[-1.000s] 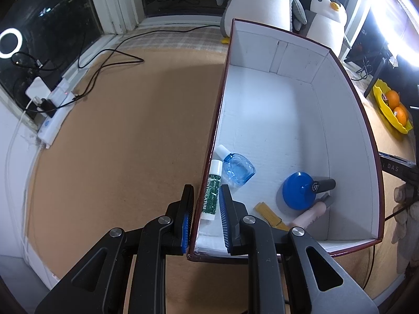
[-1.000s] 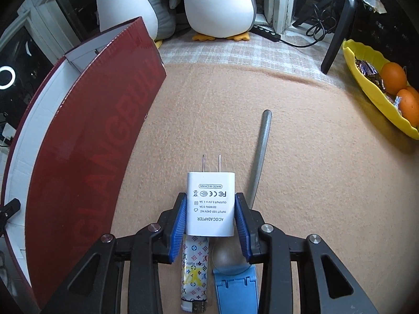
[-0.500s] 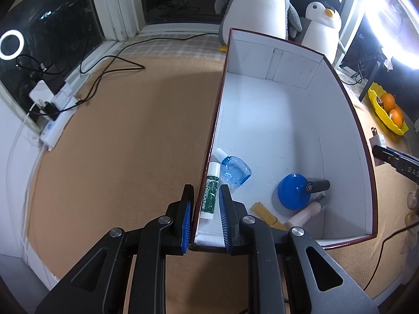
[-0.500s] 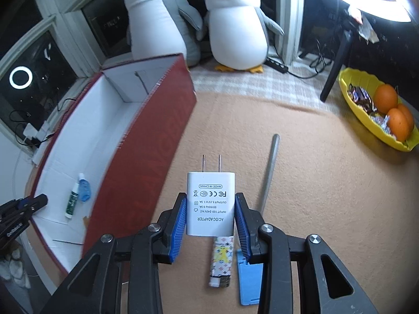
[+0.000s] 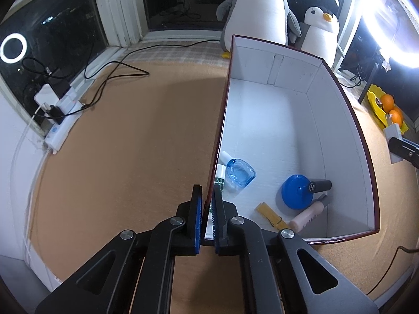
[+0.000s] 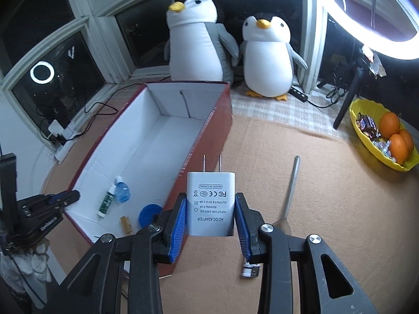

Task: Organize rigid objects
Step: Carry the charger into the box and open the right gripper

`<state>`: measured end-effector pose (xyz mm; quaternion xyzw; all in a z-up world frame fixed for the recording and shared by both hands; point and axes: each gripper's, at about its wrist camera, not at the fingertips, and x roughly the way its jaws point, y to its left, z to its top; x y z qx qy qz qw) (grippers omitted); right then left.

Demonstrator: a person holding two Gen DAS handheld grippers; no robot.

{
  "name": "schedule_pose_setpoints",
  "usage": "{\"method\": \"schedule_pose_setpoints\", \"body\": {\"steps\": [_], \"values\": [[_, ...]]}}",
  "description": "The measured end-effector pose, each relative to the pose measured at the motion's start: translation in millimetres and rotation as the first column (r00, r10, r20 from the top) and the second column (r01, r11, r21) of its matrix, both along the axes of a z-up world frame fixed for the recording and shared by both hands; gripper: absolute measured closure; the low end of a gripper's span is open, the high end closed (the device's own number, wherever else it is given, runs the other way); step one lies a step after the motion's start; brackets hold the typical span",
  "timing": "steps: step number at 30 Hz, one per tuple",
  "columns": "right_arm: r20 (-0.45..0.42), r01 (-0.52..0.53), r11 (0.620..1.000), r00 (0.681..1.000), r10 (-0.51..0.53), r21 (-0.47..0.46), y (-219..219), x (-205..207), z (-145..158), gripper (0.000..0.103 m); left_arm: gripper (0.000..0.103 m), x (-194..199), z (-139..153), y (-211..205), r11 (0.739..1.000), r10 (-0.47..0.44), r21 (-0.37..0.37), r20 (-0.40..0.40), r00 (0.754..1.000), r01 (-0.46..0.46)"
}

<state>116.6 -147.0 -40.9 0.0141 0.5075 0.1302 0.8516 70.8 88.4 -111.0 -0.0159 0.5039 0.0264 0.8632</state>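
My left gripper (image 5: 207,217) is shut on the left wall of a dark red box with a white inside (image 5: 277,120), near its front corner. In the box lie a green-labelled tube (image 5: 219,176), a clear blue bottle (image 5: 239,174), a blue round lid (image 5: 297,192), a black-capped bottle (image 5: 318,185), a yellow piece (image 5: 271,216) and a pink tube (image 5: 306,216). My right gripper (image 6: 210,216) is shut on a white AC adapter (image 6: 210,204), prongs forward, held high beside the box's right wall (image 6: 207,141). The left gripper shows in the right wrist view (image 6: 52,204).
A metal spoon (image 6: 289,191) lies on the brown mat (image 6: 301,183) right of the box. A yellow tray with oranges (image 6: 387,136) is at far right. Two plush penguins (image 6: 199,39) stand behind the box. A power strip with cables (image 5: 60,115) is at left.
My right gripper has risen with the adapter, so the box interior now shows beneath it. My left gripper has closed from straddling the box wall to clamping it.
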Motion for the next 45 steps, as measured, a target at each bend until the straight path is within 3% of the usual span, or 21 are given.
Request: {"method": "schedule_pose_setpoints", "body": {"steps": [7,21,39,45], "values": [[0.023,-0.077,0.997,0.997,0.077,0.020,34,-9,13,0.071,0.097,-1,0,-1,1.000,-0.004,0.008,0.005,1.000,0.004],[-0.002,-0.183,0.983,0.983,0.183,0.035,83,-15,1,0.071,0.098,-1,1,-2,1.000,-0.007,0.018,0.008,1.000,0.007],[-0.010,-0.225,0.974,0.974,0.225,0.032,100,-15,-7,0.070,0.098,-2,1,-2,1.000,-0.006,0.022,0.007,1.000,0.006],[0.001,-0.223,0.974,0.975,0.223,0.031,100,-13,-3,0.065,0.098,-1,1,-1,1.000,-0.005,0.022,0.007,1.000,0.005]]}}
